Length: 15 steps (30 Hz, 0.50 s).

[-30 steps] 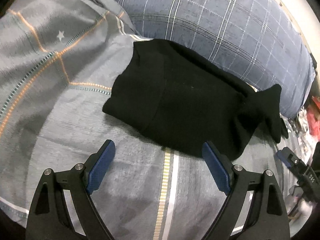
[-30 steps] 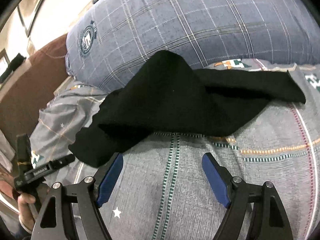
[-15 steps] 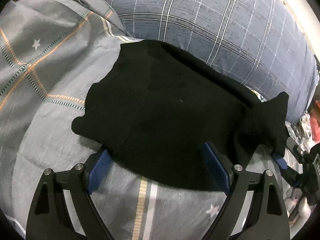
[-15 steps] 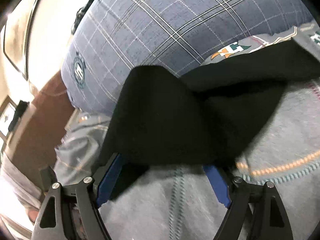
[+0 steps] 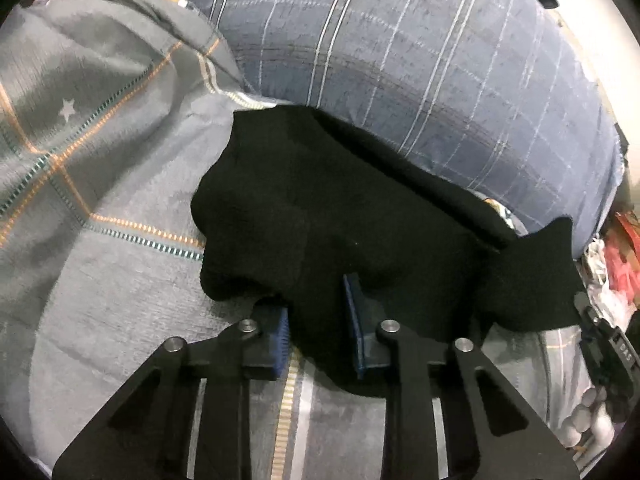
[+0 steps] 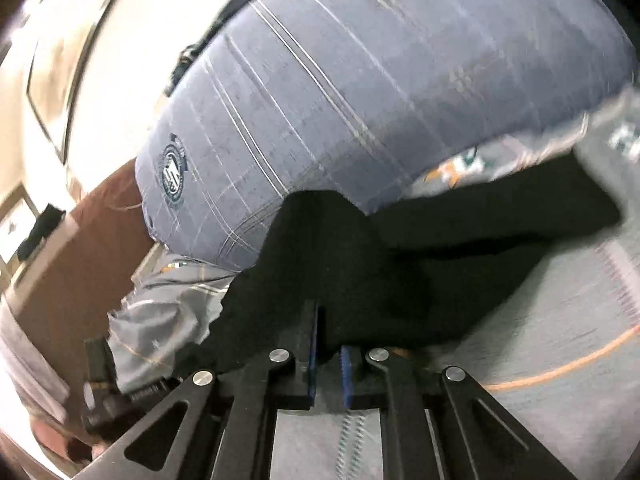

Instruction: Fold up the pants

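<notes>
The black pants (image 5: 340,208) lie folded on a grey checked bedspread (image 5: 100,200), against a blue plaid pillow. My left gripper (image 5: 318,320) is shut on the near edge of the pants, with black cloth bunched between its blue pads. In the right wrist view the pants (image 6: 360,264) rise in a hump in front of the pillow. My right gripper (image 6: 329,360) is shut on their near edge, pads almost together with cloth pinched between them.
The large blue plaid pillow (image 5: 420,60) lies just behind the pants and shows in the right wrist view (image 6: 340,100) too. A brown headboard (image 6: 80,260) stands at the left. Clutter (image 5: 616,264) sits past the bed's right side.
Both grippers moved forward onto the pants' near edge and closed on it. The cloth has bunched and lifted between the pads. The right view has tilted and blurred.
</notes>
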Motion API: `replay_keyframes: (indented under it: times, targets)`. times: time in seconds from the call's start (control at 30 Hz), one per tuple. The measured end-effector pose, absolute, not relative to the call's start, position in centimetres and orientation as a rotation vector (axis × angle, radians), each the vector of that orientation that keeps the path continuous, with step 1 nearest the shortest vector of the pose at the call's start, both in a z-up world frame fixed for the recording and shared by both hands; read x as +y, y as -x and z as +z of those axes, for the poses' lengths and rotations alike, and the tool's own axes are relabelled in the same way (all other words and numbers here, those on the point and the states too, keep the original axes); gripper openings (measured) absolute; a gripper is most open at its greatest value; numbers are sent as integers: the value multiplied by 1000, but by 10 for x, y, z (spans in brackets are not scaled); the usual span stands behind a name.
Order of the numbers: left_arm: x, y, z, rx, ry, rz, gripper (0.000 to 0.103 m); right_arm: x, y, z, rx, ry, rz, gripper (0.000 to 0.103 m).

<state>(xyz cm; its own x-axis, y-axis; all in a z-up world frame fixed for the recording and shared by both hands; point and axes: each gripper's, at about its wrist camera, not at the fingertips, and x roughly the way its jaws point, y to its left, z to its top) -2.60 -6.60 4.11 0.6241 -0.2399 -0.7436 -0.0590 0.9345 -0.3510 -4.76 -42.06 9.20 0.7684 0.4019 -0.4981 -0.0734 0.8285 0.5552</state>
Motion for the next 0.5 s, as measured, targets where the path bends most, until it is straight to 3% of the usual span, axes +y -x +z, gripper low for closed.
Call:
replay_keyframes:
  times: [0.27, 0.4, 0.5]
  targets:
    - [-68, 50, 50, 886, 314, -117, 22, -460, 102, 127, 678, -392, 144, 6]
    - [-61, 47, 29, 938, 347, -88, 22, -477, 107, 111, 814, -264, -15, 6]
    - [-57, 47, 26, 944, 370, -84, 22, -493, 101, 91, 897, -321, -41, 6]
